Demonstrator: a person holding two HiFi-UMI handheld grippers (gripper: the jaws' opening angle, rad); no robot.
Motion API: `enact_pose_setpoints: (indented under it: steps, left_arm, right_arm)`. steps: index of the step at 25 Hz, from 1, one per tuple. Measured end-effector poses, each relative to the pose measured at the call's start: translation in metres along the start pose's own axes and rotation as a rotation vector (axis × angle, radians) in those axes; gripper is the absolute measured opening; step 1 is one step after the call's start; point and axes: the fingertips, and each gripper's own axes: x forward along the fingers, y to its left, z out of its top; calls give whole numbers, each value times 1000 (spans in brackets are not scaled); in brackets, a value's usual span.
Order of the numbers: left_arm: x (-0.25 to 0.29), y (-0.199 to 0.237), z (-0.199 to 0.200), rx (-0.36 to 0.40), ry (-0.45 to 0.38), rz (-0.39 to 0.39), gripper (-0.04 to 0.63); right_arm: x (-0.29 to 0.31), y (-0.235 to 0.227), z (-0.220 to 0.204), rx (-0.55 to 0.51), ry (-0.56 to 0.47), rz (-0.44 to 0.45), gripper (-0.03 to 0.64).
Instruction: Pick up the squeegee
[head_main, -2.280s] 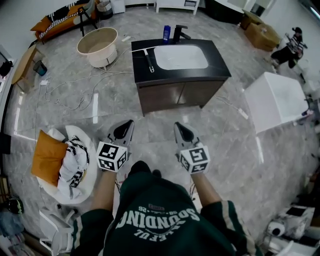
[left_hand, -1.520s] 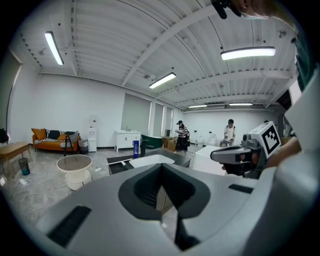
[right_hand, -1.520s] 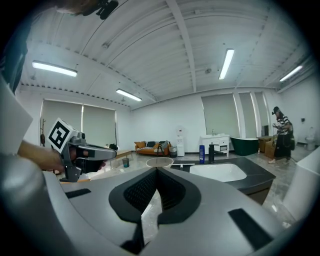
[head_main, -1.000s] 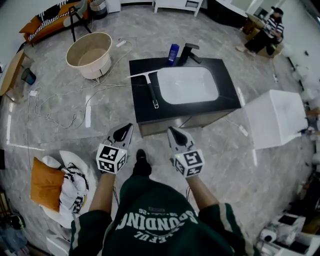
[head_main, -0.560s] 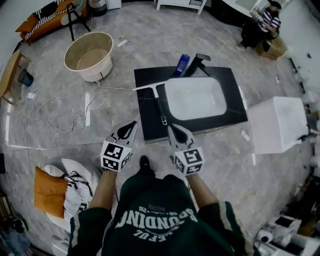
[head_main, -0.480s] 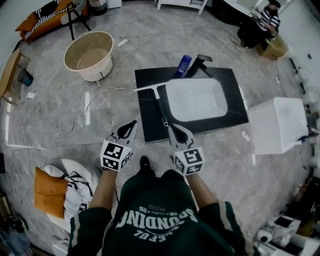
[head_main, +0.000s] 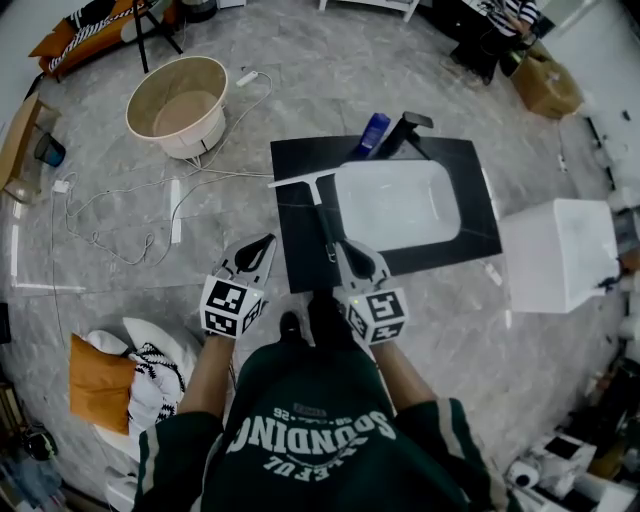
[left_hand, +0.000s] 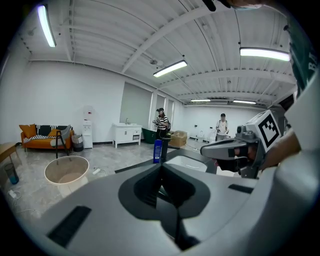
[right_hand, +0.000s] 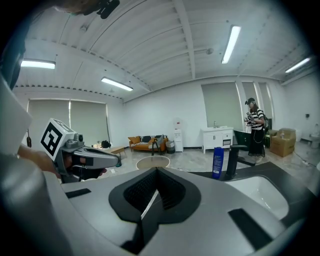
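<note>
1. Left gripper (head_main: 266, 240) – fingers (left_hand: 90, 205) closed on nothing, over the floor just off the surface's (head_main: 298, 262) near-left corner.
2. Right gripper (head_main: 340, 246) – fingers (right_hand: 225, 200) also closed and empty, tips over the surface's near edge.
3. Squeegee (head_main: 322, 212) lies flat on the black surface, left of the sink (head_main: 398, 203). Its handle end is just beside the right gripper, with the blade crosswise at the far end.
4. Blue bottle (head_main: 371, 134) and faucet (head_main: 405, 130) stand behind the sink.
</note>
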Motion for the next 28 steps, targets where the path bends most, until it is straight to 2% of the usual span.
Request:
enact_pose_setpoints:
  steps: [8,18,19,21,22,28]
  left_arm:
    - [32,14,9,-31,1,28,2]
    - [63,21,12,-50,25,32,2]
    - [64,23,13,-49,25,34,2]
    - [66,26,13,-50,30,36,2]
    - [67,27,12,-52,34,37,2]
    - [70,30,0,-67,53,40,2]
  right_arm:
    - [30,-31,17,-6,-19,28,2]
    - [50,-60,11,-22,-16,-2,3]
    - [52,-60,9,-23,-10,-1,20]
    - [54,-58,2,-21,12,-1,106]
    - [55,-58,-2,-19,26,-2,122]
    - [55,-56,-31,-14,88,-6,132]
